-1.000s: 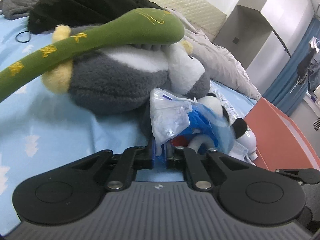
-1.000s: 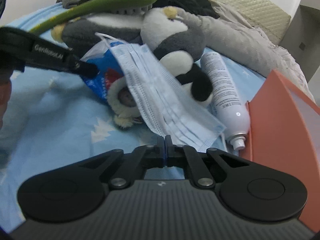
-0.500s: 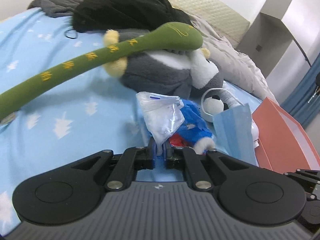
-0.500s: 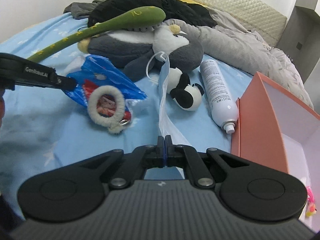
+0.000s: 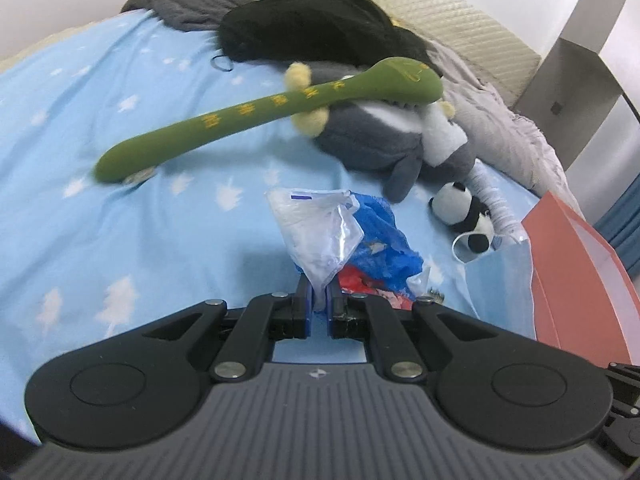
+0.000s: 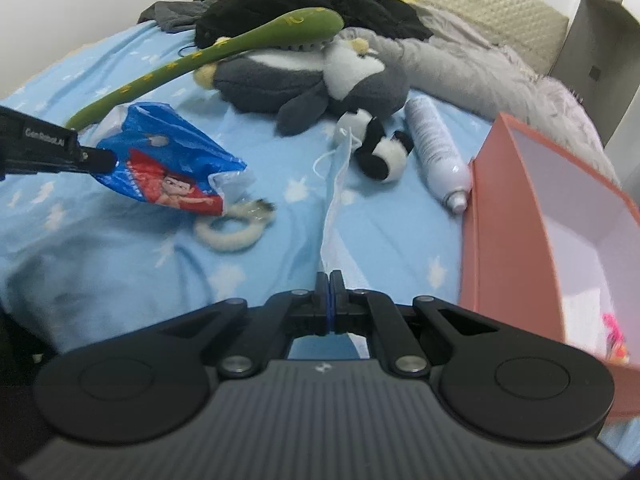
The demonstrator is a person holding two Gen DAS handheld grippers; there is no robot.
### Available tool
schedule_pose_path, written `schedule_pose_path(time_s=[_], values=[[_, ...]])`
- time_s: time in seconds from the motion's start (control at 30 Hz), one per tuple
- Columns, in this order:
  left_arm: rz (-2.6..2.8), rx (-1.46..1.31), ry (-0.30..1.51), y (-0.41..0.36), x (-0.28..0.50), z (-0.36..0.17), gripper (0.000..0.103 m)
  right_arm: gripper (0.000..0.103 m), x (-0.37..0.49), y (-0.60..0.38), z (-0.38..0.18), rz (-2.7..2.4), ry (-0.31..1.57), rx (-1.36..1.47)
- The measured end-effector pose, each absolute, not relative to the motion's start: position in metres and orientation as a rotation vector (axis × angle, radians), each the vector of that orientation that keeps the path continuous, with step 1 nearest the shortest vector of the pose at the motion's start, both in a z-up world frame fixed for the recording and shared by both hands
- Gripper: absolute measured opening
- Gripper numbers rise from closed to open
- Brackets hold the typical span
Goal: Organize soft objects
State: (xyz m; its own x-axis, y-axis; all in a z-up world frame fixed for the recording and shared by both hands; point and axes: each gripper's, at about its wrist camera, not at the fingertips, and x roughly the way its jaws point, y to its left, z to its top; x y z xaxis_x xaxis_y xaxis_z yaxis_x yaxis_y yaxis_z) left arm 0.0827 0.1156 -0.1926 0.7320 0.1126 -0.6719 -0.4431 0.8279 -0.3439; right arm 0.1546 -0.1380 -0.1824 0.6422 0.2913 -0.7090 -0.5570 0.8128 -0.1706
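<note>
My left gripper (image 5: 318,300) is shut on a crumpled blue and red plastic bag (image 5: 344,240), lifted off the blue bedsheet; in the right wrist view the bag (image 6: 168,168) hangs from the left gripper (image 6: 106,160). My right gripper (image 6: 330,292) is shut on a pale blue face mask (image 6: 334,208), which hangs edge-on above the sheet. Farther back lie a long green plush (image 6: 224,52), a big grey and white penguin plush (image 6: 312,76) and a small panda plush (image 6: 378,148). A fluffy cream ring (image 6: 234,228) rests on the sheet below the bag.
An open salmon box (image 6: 516,216) stands at the right with a white inside. A white spray bottle (image 6: 434,148) lies beside it. Black clothes (image 6: 304,0) and a grey blanket (image 6: 472,76) are piled near the headboard. The blue sheet (image 5: 120,220) spreads out at the left.
Both grippers have pulled back and risen with their loads. The bag came off the fluffy ring, which now lies on the sheet. The mask lifted away from the panda plush.
</note>
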Motion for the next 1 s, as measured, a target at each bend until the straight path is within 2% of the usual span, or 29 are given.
schedule_pose_path(time_s=[0.37,0.47,0.53,0.57,0.6,0.67,0.73,0.77,0.83,0.9,1.0], values=[[0.24,-0.464,0.832,0.117,0.052,-0.198,0.01,0.006,0.138,-0.138,-0.192,0.545,0.817,-0.228],[0.181,-0.4,0.869,0.117,0.054,-0.193,0.018,0.007,0.137,-0.137,-0.191,0.555,0.809,-0.198],[0.14,-0.341,0.892,0.117,0.057,-0.189,0.033,0.011,0.138,-0.136,-0.192,0.549,0.804,-0.196],[0.123,-0.296,0.897,0.114,0.058,-0.186,0.038,0.017,0.139,-0.137,-0.192,0.545,0.8,-0.192],[0.107,-0.255,0.899,0.112,0.058,-0.183,0.042,0.03,0.141,-0.138,-0.192,0.545,0.795,-0.185],[0.075,-0.183,0.894,0.108,0.058,-0.177,0.044,0.045,0.144,-0.141,-0.192,0.527,0.784,-0.166],[0.055,-0.143,0.889,0.106,0.059,-0.171,0.051,0.046,0.148,-0.146,-0.193,0.517,0.776,-0.149],[0.042,-0.117,0.886,0.105,0.06,-0.168,0.051,0.047,0.151,-0.148,-0.194,0.513,0.775,-0.142],[0.022,-0.072,0.882,0.103,0.063,-0.163,0.052,0.056,0.158,-0.152,-0.197,0.491,0.775,-0.136],[-0.001,-0.033,0.886,0.1,0.066,-0.157,0.055,0.069,0.164,-0.156,-0.2,0.468,0.77,-0.136],[-0.057,-0.012,0.884,0.094,0.066,-0.149,0.063,0.07,0.171,-0.164,-0.207,0.465,0.782,-0.114]])
